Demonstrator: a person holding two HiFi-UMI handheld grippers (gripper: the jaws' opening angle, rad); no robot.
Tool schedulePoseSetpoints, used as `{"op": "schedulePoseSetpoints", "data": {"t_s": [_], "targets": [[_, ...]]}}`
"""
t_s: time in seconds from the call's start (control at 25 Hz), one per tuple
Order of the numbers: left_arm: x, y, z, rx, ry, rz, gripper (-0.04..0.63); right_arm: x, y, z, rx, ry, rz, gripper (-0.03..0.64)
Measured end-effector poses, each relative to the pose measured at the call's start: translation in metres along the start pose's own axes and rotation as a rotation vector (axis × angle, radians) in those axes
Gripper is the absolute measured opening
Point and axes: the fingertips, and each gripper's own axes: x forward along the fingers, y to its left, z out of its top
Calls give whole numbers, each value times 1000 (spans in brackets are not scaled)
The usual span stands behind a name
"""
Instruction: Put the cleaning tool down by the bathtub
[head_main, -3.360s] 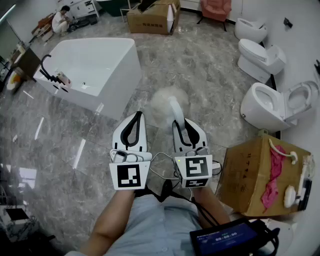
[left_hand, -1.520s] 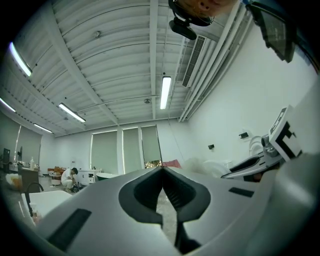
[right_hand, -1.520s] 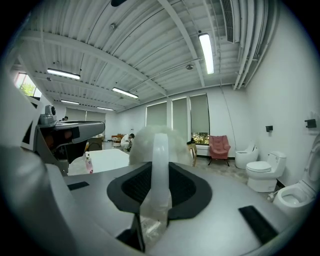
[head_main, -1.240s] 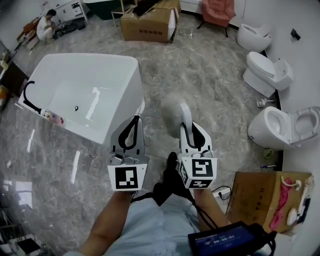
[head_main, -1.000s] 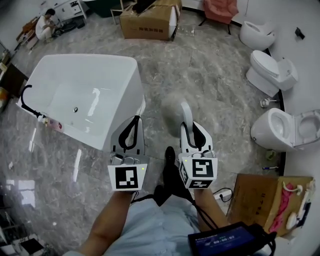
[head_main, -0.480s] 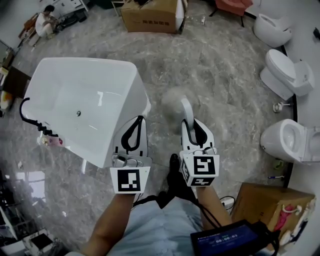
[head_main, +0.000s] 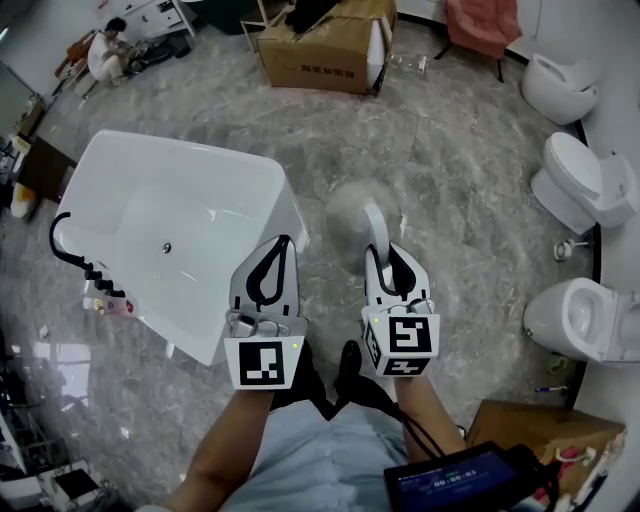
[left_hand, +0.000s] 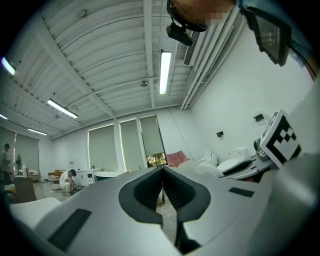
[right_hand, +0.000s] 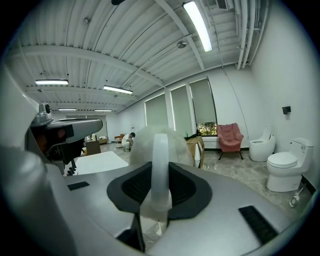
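Your right gripper (head_main: 387, 260) clamps the cleaning tool (head_main: 354, 204) by its white handle, near the bathtub (head_main: 172, 141); your left gripper (head_main: 281, 243) has its jaws pressed together.

Head view: from above, steeply down on bathtub (head_main: 170, 220), floor (head_main: 450, 150), left tool (head_main: 283, 243), right tool (head_main: 385, 255).
Left gripper view: low, looking level along its jaws across the room.
Right gripper view: likewise, alongside.
Shared: bathtub, pink chair (right_hand: 231, 136), toilets (head_main: 585, 190).
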Motion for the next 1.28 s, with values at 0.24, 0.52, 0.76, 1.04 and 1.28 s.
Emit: {"op": "schedulePoseSetpoints", "data": {"t_s": [0.24,0.52,0.76,1.04,1.28], "targets": [[22,21,2,-3,-22,6,15,26,1,13,-18,-6,-4,97],[56,58,-20,-21,-11,-38,15,75,13,13,-28,22,-43,97],[92,81,-59,33,30,-110,15,124,18,-13,-17,86,-77,98],[133,82,-129,27,111,-200,15,183,11,-66,5,185,-106,98],[166,76,-198,-44,194,-239,15,228,7,-127,40,277,-104,97]]}}
